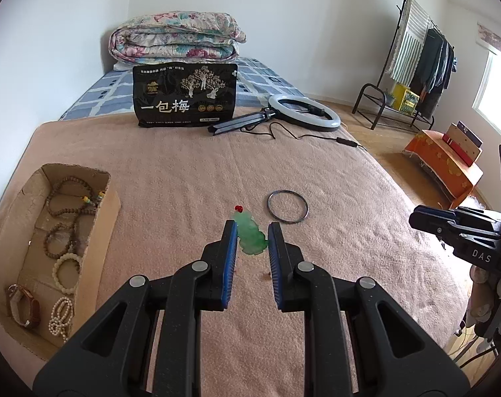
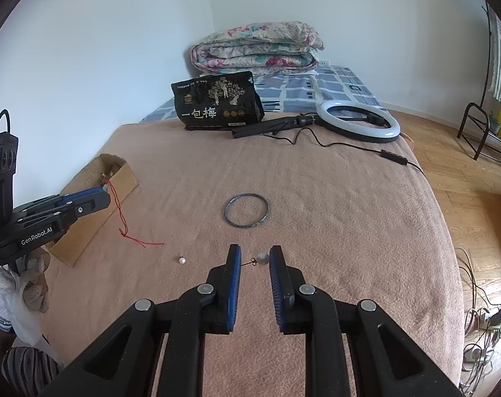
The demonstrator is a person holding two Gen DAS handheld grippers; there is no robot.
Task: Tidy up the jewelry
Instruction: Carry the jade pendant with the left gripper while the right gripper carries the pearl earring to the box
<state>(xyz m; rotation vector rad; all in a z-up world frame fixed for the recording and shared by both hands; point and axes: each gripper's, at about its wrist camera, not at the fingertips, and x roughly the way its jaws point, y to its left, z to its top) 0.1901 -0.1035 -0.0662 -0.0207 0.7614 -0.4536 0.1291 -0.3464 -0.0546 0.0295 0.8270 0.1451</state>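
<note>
Pendant (image 1: 250, 238) is pinched in the nearly closed left tool (image 1: 252, 228), just right of the box (image 1: 101, 231). Its red cord (image 2: 119, 211) dangles and could snag the box rim. Farther right of the box, the earring (image 2: 262, 258) is squeezed end-to-end in the equally narrow right tool (image 2: 255, 251). Looks like it could pop out, tbh.

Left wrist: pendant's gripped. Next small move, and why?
Probably swing the left gripper leftward over the box before opening. Its pads pinch the green pendant, the red cord hangs free, and the box, which holds bracelets, lies to the left on the blanket.
</note>
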